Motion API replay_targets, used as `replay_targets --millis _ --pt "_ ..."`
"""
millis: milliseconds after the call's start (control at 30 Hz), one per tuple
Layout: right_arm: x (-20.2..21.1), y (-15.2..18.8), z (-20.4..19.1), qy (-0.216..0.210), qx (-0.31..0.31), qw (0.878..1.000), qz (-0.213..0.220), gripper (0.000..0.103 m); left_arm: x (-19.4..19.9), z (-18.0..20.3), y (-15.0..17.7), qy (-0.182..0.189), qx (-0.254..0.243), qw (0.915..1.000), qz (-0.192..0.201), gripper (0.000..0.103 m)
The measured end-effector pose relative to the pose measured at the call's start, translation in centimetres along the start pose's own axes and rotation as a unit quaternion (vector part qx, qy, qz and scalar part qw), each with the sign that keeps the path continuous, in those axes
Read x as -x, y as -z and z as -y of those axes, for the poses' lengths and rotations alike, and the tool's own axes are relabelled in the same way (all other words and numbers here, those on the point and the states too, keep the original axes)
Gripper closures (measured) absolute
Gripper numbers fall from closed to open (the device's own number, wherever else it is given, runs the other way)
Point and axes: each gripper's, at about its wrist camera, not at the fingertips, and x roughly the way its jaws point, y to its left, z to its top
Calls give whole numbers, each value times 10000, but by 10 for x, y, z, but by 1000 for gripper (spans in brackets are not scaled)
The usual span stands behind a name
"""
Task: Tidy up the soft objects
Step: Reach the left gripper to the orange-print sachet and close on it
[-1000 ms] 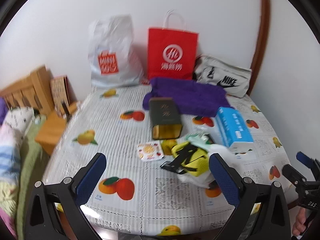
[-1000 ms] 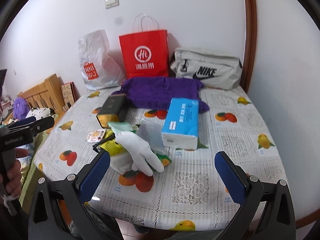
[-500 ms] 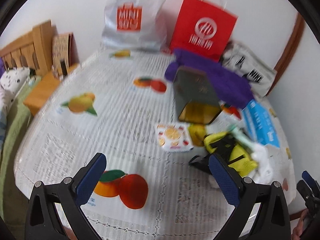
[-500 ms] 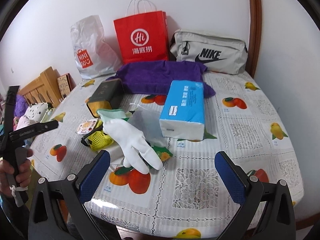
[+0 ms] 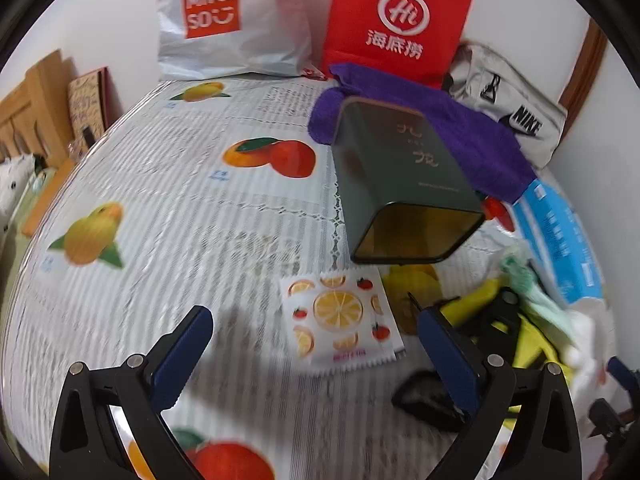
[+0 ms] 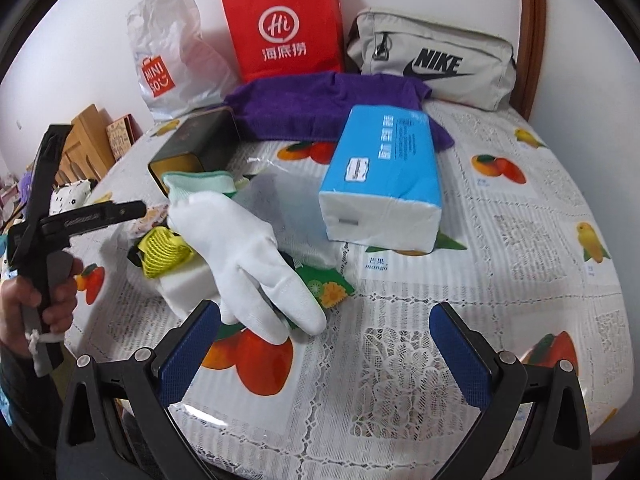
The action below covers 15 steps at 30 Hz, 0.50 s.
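Observation:
A white glove with a green cuff lies on a pile with a yellow mesh pouch and a white block. A blue tissue pack lies behind it, and a purple towel at the back. My right gripper is open, low over the table just in front of the glove. My left gripper is open, over a fruit-print sachet. The yellow pouch with black straps sits at its right finger. The purple towel lies behind a dark green tin.
A red paper bag, a white Miniso bag and a grey Nike pouch stand along the wall. The dark green tin lies on its side. The table has a fruit-print cloth. A wooden bed frame is at the left.
My left gripper has moved forward and down over the table toward the sachet and tin. My right gripper has moved closer to the glove pile.

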Motion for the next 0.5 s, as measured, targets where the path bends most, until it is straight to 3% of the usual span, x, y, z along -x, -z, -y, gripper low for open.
replay_targets --millis 167,500 --pt "-13 -1 4 -8 -56 9999 -149 0 -16 9 8 -276 -398 9986 198 0" --pt "-25 -6 -2 -169 -86 9995 -245 0 -18 12 8 -391 -532 9977 131 0"
